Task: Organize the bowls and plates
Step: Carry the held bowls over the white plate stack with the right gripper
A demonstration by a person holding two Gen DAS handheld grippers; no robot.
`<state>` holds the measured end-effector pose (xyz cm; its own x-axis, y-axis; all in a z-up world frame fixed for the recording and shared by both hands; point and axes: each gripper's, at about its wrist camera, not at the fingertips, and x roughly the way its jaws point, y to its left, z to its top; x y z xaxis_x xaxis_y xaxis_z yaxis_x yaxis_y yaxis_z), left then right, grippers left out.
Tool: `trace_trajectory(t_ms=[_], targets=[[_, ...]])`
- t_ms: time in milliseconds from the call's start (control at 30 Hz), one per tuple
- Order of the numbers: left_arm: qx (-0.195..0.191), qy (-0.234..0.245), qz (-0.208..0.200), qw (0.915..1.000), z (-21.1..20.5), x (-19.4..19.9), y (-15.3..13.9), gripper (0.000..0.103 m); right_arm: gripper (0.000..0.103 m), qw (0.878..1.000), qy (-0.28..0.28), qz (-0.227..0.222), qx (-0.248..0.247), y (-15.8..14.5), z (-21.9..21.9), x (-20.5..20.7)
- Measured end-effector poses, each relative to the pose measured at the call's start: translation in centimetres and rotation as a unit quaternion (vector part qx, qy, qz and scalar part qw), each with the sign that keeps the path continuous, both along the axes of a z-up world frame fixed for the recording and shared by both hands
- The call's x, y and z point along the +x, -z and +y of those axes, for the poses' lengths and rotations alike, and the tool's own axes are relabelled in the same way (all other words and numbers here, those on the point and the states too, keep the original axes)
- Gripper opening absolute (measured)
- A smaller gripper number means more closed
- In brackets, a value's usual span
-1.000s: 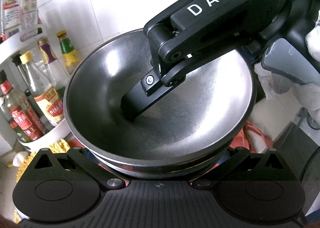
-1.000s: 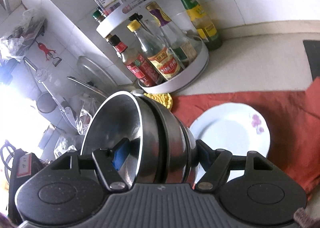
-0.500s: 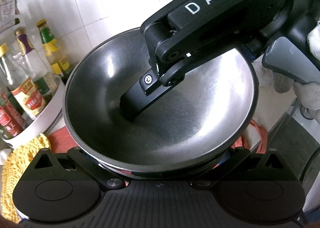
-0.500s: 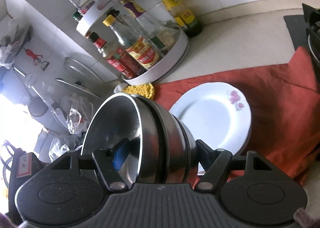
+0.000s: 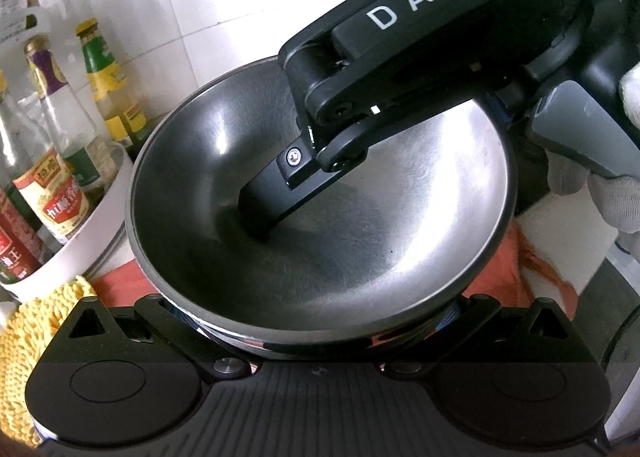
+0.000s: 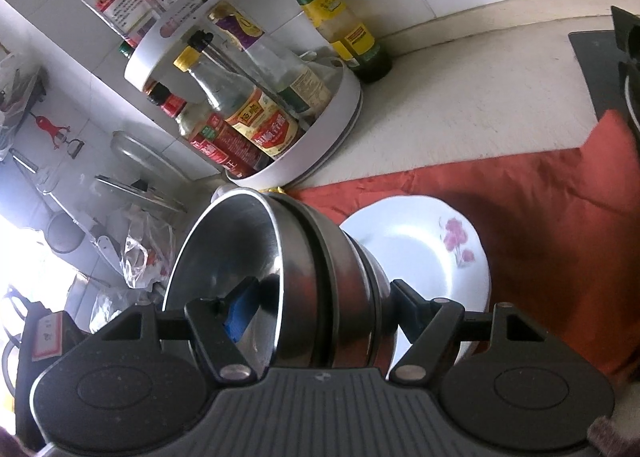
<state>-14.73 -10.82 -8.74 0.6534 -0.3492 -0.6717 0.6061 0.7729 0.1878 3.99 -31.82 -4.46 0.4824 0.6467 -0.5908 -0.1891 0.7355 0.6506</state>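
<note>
The right gripper point(image 6: 316, 313) clamps a stack of steel bowls point(image 6: 304, 277) tipped sideways, mouths facing left; the left gripper point(image 5: 312, 321) spreads wide around their base above a flowered plate point(image 6: 424, 253).

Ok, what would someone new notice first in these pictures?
Most striking is the stack of steel bowls, pinched at its rim by the right gripper above a floral white plate on a red cloth. Behind stands a white bottle rack.

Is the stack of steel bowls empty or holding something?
Empty of contents: in the left wrist view the top bowl shows bare metal. Only one finger of the right tool sits inside, clamping the stack's wall.
</note>
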Motion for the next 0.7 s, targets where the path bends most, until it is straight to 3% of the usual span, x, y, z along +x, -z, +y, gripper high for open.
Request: trace_trajectory(t_ms=[200,700], targets=[[-0.001,-0.013,0.002,0.9999,0.3,2.5,0.2,0.103,0.067,1.0,-0.01,-0.001,-0.001,0.4,0.5,1.9],[-0.009,-0.018,0.023,0.9995,-0.4,3.4,2.2,0.103,0.067,1.0,-0.003,0.001,-0.01,2.0,0.6,3.8]])
